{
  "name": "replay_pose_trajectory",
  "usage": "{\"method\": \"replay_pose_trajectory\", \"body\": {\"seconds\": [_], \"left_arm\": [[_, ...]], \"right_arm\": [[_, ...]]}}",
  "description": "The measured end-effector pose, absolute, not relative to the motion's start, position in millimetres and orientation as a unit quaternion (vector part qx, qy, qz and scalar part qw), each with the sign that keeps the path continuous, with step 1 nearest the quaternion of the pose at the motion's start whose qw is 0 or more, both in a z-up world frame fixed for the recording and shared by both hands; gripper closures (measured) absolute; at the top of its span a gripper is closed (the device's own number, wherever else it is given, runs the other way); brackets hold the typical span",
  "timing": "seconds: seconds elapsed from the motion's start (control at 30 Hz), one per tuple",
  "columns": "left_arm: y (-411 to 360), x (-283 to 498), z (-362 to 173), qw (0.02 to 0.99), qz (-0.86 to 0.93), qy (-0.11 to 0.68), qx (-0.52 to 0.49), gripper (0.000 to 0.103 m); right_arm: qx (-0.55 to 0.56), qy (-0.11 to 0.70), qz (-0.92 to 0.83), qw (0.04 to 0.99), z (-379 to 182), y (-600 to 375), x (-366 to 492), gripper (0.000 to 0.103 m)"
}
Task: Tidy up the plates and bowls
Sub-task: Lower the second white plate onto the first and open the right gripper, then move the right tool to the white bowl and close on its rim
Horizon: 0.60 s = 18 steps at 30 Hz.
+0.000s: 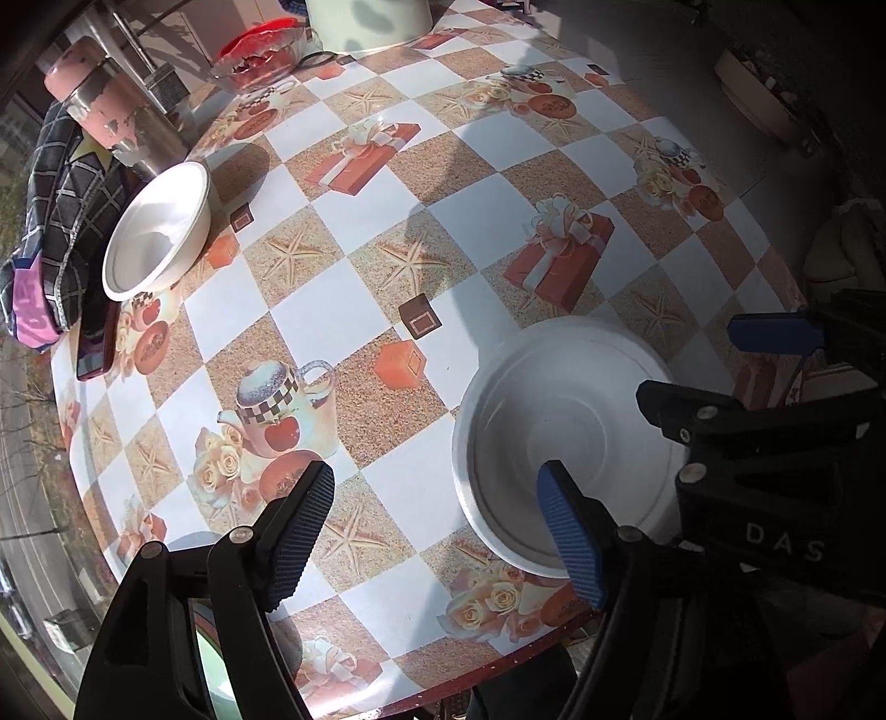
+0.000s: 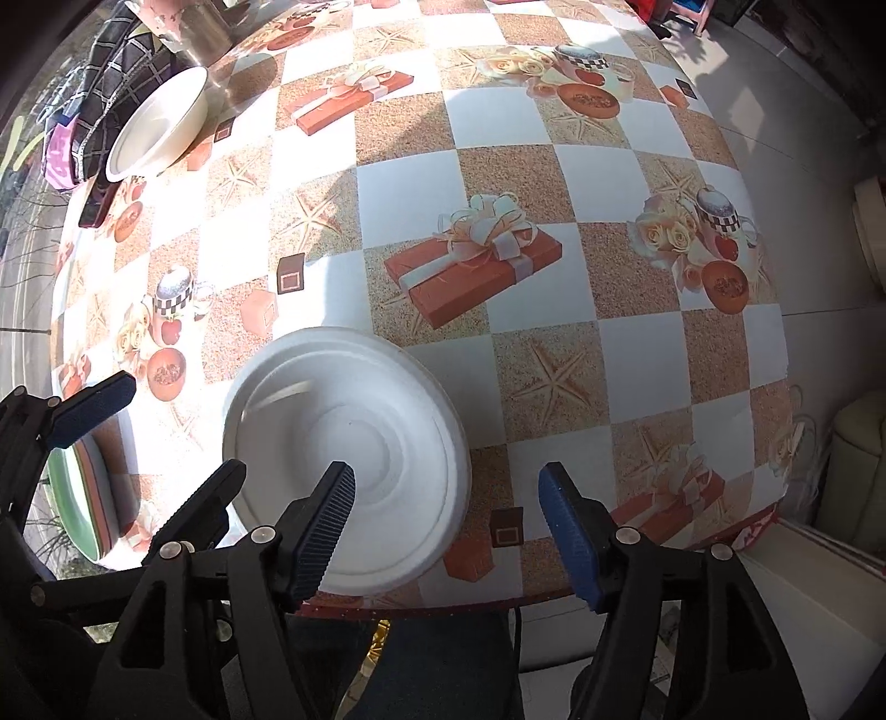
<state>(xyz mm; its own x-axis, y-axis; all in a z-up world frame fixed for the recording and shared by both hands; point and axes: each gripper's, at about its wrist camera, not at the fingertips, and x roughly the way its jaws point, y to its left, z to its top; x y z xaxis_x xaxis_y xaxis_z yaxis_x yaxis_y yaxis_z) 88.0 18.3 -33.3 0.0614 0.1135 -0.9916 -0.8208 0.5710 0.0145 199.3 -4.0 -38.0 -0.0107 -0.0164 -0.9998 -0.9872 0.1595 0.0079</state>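
Observation:
A white foam bowl (image 1: 565, 421) sits near the table's front edge; it also shows in the right wrist view (image 2: 354, 443). A second white bowl (image 1: 160, 235) lies tilted at the far left, also in the right wrist view (image 2: 160, 124). A green plate (image 2: 77, 498) sits at the front left edge, partly hidden. My left gripper (image 1: 437, 531) is open and empty, its right finger over the near bowl's rim. My right gripper (image 2: 448, 531) is open and empty, its left finger over the near bowl. The right gripper also shows in the left wrist view (image 1: 720, 365).
The round table (image 2: 554, 166) has a checked patterned cloth. At the far left are a pink metal canister (image 1: 111, 105), a dark checked cloth (image 1: 61, 216) and a dark phone (image 1: 97, 343). A glass bowl of red items (image 1: 260, 52) and a white pot (image 1: 371, 22) stand at the back.

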Motion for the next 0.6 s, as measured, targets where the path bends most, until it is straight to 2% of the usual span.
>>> {"method": "replay_pose_trajectory", "body": {"seconds": [0.07, 0.1, 0.13, 0.3, 0.4, 0.43, 0.6], "left_arm": [[20, 83, -33, 0.658, 0.354, 0.588, -0.31, 0.023], [22, 81, -34, 0.654, 0.355, 0.588, -0.315, 0.023], [23, 79, -35, 0.65, 0.359, 0.589, -0.319, 0.023], [29, 66, -33, 0.638, 0.386, 0.583, -0.322, 0.017], [33, 58, -27, 0.637, 0.403, 0.571, -0.323, 0.007], [34, 56, -26, 0.638, 0.407, 0.567, -0.326, 0.0], [38, 46, -19, 0.638, 0.419, 0.553, -0.335, 0.0]], "right_arm": [[-0.458, 0.542, 0.458, 0.536, -34, -1, 199, 0.025], [-0.454, 0.539, 0.461, 0.539, -32, 0, 199, 0.011], [-0.451, 0.535, 0.464, 0.544, -29, 1, 198, 0.002], [-0.449, 0.502, 0.482, 0.561, -13, 14, 190, 0.002], [-0.45, 0.494, 0.485, 0.563, -8, 18, 187, 0.002], [-0.451, 0.492, 0.485, 0.565, -6, 19, 185, 0.002], [-0.461, 0.48, 0.483, 0.569, -3, 25, 182, 0.002]]}}
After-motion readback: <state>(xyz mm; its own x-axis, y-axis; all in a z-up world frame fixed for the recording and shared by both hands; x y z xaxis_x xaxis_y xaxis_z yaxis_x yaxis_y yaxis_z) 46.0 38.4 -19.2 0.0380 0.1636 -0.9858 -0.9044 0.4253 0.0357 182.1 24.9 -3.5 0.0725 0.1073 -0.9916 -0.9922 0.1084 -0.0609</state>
